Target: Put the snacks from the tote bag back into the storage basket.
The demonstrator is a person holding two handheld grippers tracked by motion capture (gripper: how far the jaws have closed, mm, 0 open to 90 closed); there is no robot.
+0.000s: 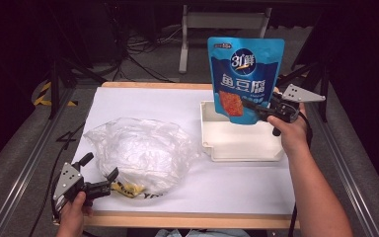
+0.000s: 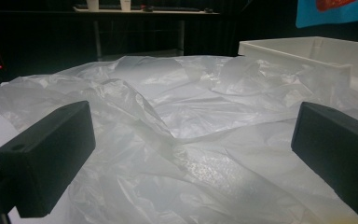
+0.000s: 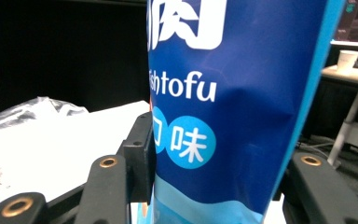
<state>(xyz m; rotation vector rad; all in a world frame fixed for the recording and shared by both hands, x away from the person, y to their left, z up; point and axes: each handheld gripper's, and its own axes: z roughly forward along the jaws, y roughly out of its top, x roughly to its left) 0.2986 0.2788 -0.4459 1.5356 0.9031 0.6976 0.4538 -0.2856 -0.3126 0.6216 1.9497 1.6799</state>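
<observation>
Right gripper view, "fishtofu" lettering on blue pouch [image 3: 233, 112]

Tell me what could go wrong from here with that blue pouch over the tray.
The right gripper pinches the pouch near its bottom corner, so the tall top could swing or tip sideways. Lowered like that, it might catch the tray wall instead of landing inside. The left gripper stands open at the plastic bag, which could drag if nudged.

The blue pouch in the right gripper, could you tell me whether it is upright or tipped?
Upright: the blue pouch stands tall above the white tray, clamped near its bottom by the right gripper.
</observation>
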